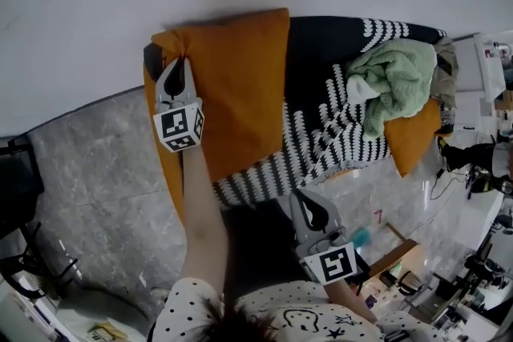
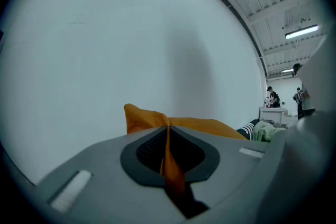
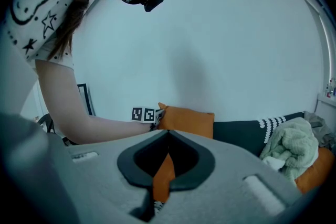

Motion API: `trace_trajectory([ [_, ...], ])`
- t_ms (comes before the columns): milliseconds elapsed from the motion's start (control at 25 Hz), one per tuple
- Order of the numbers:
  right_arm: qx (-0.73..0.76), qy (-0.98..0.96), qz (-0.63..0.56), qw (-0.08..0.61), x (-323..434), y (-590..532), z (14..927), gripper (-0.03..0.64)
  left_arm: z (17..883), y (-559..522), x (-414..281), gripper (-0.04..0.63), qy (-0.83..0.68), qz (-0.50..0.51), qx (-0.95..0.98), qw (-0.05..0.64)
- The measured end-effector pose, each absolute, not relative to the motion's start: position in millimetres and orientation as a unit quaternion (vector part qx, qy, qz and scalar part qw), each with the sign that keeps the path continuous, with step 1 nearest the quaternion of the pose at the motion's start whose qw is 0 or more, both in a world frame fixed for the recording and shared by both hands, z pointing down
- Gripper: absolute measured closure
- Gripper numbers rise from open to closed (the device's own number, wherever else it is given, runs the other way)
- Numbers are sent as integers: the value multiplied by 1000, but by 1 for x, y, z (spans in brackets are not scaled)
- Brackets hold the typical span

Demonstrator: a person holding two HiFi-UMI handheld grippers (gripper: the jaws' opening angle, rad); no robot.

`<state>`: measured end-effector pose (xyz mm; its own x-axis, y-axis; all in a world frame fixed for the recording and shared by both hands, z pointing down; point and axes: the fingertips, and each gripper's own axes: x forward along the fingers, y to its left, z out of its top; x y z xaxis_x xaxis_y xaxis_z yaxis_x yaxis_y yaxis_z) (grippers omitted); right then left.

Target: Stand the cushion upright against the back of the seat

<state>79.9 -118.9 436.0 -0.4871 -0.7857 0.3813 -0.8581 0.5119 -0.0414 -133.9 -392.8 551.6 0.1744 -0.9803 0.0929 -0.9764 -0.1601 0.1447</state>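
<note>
Facing the dark sofa. Holding the orange cushion upright against its back, directly ahead of the left gripper, jaws pinching its top corner. Clamping an orange fabric strip in the right gripper, cushion far ahead-left.

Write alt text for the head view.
An orange cushion stands upright against the back of a dark, white-striped seat, its top corner pinched in the left claw. The right claw is lower, closed and apart from the cushion, at the seat's front. A green towel lies further right.
</note>
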Motion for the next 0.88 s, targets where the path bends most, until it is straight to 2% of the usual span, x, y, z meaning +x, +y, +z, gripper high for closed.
trace_trajectory([
  [480, 466, -865, 112, 149, 87, -116, 424, 621, 523, -370, -131, 442, -650, -19, 755, 85],
  [680, 453, -876, 93, 140, 86, -119, 410, 621, 500, -349, -133, 464, -650, -30, 754, 87],
  [720, 450, -878, 91, 138, 85, -120, 408, 621, 494, -345, -131, 512, -649, -34, 755, 88],
  [760, 446, -880, 90, 138, 84, -120, 405, 621, 488, -340, -127, 589, -646, -36, 758, 89],
  [880, 439, -885, 73, 136, 82, -121, 398, 621, 466, -328, -116, 594, -631, -31, 770, 86],
])
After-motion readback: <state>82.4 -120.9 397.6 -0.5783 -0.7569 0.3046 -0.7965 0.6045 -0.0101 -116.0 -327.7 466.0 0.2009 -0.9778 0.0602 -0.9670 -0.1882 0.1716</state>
